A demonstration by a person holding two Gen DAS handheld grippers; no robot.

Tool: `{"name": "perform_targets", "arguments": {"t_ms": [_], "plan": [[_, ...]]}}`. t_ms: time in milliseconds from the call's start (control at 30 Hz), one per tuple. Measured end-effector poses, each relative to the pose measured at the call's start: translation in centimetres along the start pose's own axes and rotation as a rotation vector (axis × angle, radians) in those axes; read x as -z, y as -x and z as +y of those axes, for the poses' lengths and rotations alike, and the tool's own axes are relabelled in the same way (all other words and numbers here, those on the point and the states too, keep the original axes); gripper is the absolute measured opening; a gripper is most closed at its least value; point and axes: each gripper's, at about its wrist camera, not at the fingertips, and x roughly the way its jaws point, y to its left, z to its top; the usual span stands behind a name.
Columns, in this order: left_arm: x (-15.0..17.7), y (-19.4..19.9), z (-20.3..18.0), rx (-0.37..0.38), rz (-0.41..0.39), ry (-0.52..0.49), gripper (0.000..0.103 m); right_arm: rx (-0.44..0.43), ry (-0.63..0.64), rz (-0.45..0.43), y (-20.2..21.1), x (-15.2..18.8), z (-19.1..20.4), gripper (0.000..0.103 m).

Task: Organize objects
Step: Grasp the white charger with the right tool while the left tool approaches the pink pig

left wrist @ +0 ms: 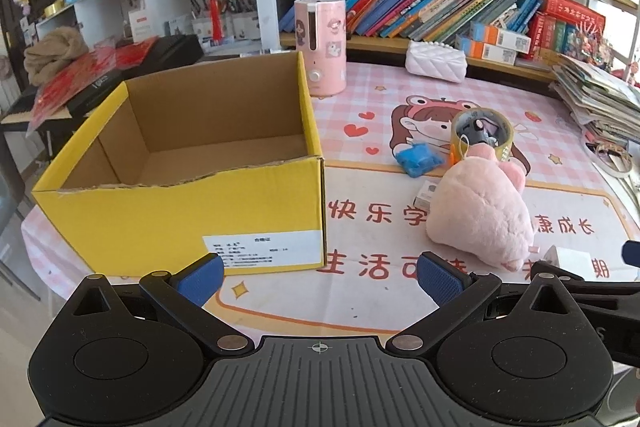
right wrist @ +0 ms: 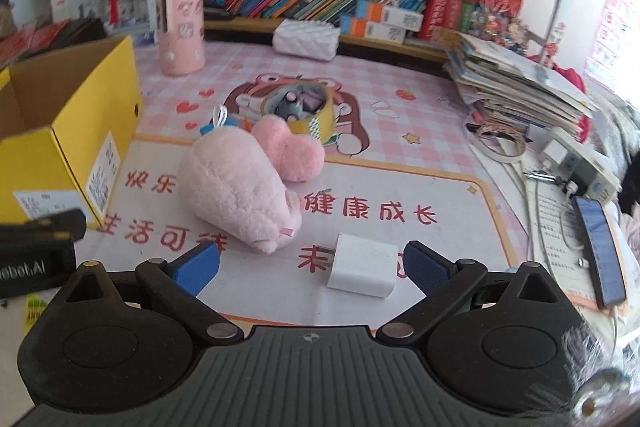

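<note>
One yellow cardboard box [left wrist: 180, 171], open at the top, is set near the left edge of the tabletop [left wrist: 360, 307], its long axis running from the near edge toward the back. One pink plush toy [right wrist: 240, 191] is laid on its side right of the box, near the middle of the tabletop; its long axis runs from near-right to far-left, and which end is the head cannot be told. One roll of yellow tape [right wrist: 310, 117] is seen flat behind the plush, with small items inside its ring. One white charger block [right wrist: 362, 269] is placed near the front edge, prongs pointing left, between the spread fingers of the right gripper [right wrist: 310, 273] and untouched by them. The left gripper [left wrist: 320, 277] is likewise held wide apart with nothing grasped, the box just ahead of its left finger.
</note>
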Motion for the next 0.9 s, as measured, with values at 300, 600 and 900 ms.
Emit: {"name": "perform_targets", "arguments": {"t_ms": [300,600,900], "plan": [[-0.3,-1.2,-2.3,-0.03,0.023,0.016,0.103,0.034,0.008,0.106,-4.9,-0.6,-2.8,0.086],[-0.7,-1.5,-4.2,-0.042,0.013,0.026,0.103,-0.023,-0.027,0.219,-8.6,-0.5,-5.1,0.087],[-1.0,-1.8,-5.9,-0.017,0.005,0.029,0.103,-0.098,-0.013,0.207,-8.8,-0.6,-6.2,0.068]]}}
